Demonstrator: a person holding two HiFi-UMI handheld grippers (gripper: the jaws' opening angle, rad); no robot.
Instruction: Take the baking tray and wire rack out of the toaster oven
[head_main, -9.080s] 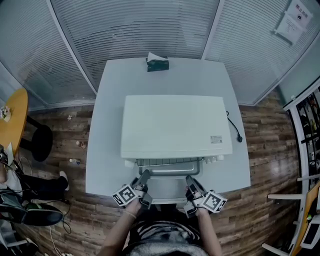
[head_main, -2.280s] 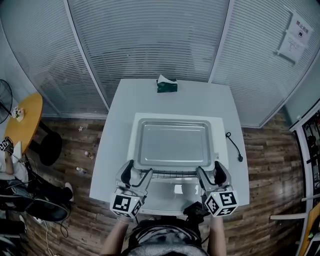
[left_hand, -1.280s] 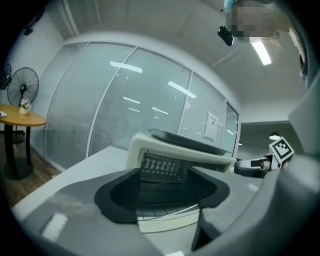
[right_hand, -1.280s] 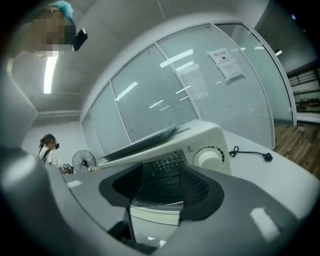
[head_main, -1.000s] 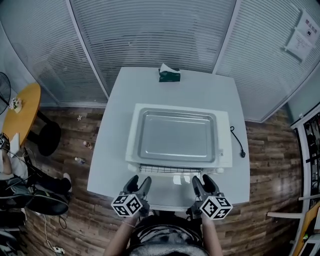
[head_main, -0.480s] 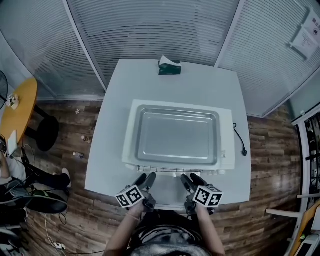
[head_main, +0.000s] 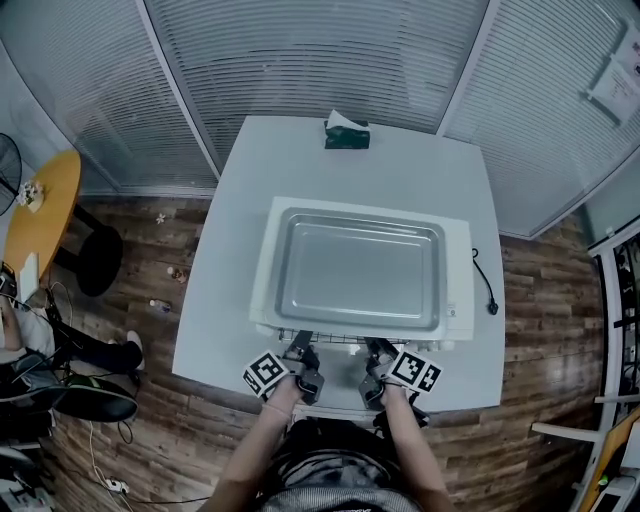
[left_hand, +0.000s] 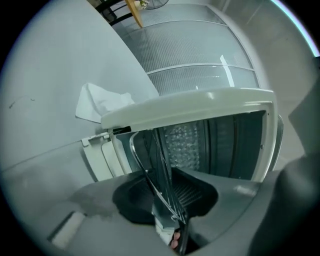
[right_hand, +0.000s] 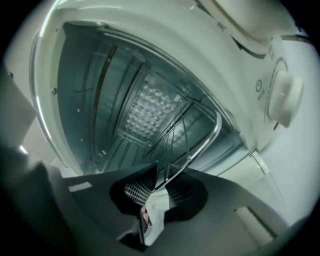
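Observation:
The silver baking tray (head_main: 360, 268) lies on top of the white toaster oven (head_main: 262, 280). The wire rack (head_main: 335, 339) pokes out of the oven's open mouth at the front. My left gripper (head_main: 300, 354) grips the rack's front edge towards its left end, and my right gripper (head_main: 374, 354) grips it towards the right. Both sets of jaws have just been closing, with the rack between them. In the left gripper view the rack (left_hand: 159, 165) runs edge-on between the pads of the left gripper (left_hand: 171, 202). In the right gripper view its front bar (right_hand: 202, 144) is pinched by the right gripper (right_hand: 159, 184).
The oven stands on a white table (head_main: 225, 200) with a green tissue box (head_main: 346, 134) at the far edge and a black power cord (head_main: 484, 290) on the right. A control knob (right_hand: 285, 97) sits right of the oven mouth. An orange round table (head_main: 40, 215) stands far left.
Both grippers have gone forward and down from in front of the oven door to the rack's front edge, rolled their wrists, and closed on the rack. The tray has not moved.

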